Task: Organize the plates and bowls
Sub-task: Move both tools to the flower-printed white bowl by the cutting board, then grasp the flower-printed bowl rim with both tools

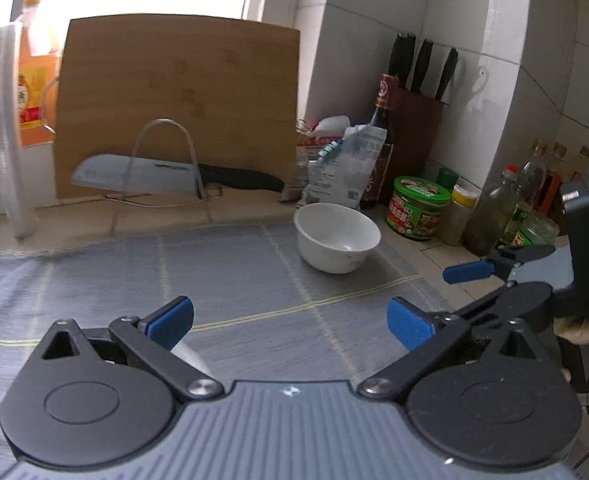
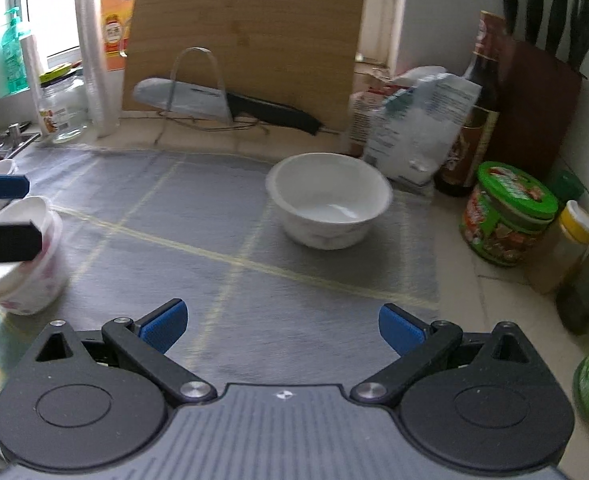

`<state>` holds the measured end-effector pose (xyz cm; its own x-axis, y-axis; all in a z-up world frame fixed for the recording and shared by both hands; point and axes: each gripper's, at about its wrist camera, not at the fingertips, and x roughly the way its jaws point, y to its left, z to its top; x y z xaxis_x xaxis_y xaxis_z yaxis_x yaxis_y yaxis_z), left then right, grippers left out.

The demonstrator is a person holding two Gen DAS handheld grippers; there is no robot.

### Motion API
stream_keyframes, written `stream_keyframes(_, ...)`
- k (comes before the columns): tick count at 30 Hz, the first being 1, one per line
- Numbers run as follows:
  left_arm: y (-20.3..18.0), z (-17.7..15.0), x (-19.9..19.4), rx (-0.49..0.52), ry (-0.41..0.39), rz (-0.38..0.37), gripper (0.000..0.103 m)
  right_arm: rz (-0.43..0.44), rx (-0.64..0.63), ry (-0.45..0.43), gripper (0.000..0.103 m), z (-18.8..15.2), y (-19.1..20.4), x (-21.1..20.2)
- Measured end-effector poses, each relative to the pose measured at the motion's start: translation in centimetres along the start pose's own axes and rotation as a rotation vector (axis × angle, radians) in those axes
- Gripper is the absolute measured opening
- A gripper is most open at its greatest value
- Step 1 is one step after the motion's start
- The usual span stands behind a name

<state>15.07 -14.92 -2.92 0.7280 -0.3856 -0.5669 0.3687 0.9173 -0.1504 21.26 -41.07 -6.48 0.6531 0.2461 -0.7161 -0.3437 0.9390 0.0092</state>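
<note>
A white bowl [image 1: 337, 237] stands on the grey mat [image 1: 230, 280] at its far right; it also shows in the right wrist view [image 2: 328, 199]. My left gripper [image 1: 290, 325] is open and empty, low over the mat, short of the bowl. My right gripper [image 2: 283, 327] is open and empty, also over the mat, facing the bowl; it shows at the right edge of the left wrist view [image 1: 446, 296]. A stack of white bowls with a pink pattern [image 2: 26, 264] stands at the mat's left edge, partly hidden by the left gripper's fingers [image 2: 2, 186].
A wooden cutting board [image 1: 178, 104] leans on the back wall with a cleaver [image 1: 142, 176] in a wire stand. Bags [image 1: 342, 164], a sauce bottle [image 1: 382, 140], a knife block [image 1: 418, 128], a green-lidded jar [image 1: 418, 208] and bottles [image 1: 494, 208] crowd the right. Jars and a stack of cups [image 2: 94, 64] stand left.
</note>
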Motion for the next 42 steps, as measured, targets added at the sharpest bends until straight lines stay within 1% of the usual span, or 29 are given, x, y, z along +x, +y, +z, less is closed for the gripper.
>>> stream_keyframes(2, -1.2, -0.1, 1.1, 0.005, -0.010, 0.008, 0.102, 0.008, 0.000, -0.003, 0.103, 0.2, -1.7, 0.4)
stream_keyframes(8, -4.0, 0.0, 5.2, 0.050, -0.021, 0.107, 0.102, 0.029, 0.002, 0.008, 0.103, 1.1, -5.7, 1.8)
stream_keyframes(12, -5.0, 0.1, 7.6, 0.040, -0.005, 0.110, 0.102, 0.032, -0.005, 0.005, 0.103, 2.0, -7.3, 2.6)
stream_keyframes(17, -5.9, 0.1, 10.2, 0.053, 0.006, 0.115, 0.102, 0.049, 0.012, 0.005, 0.103, 3.1, -9.0, 3.8)
stream_keyframes(23, -6.5, 0.3, 13.0, 0.060, 0.028, 0.106, 0.102, 0.074, -0.008, 0.006, 0.103, 4.1, -9.5, 4.9)
stream_keyframes(29, -6.6, 0.3, 15.3, 0.067, 0.039, 0.113, 0.102, 0.118, -0.029, 0.020, 0.103, 4.9, -9.4, 6.2)
stream_keyframes(33, -6.5, 0.2, 16.1, 0.073, 0.038, 0.128, 0.102, 0.155, -0.041, 0.029, 0.103, 5.5, -9.3, 7.2)
stream_keyframes(42, -6.5, 0.9, 17.7, 0.079, 0.018, 0.117, 0.101, 0.236, -0.060, 0.029, 0.103, 7.5, -9.1, 9.3)
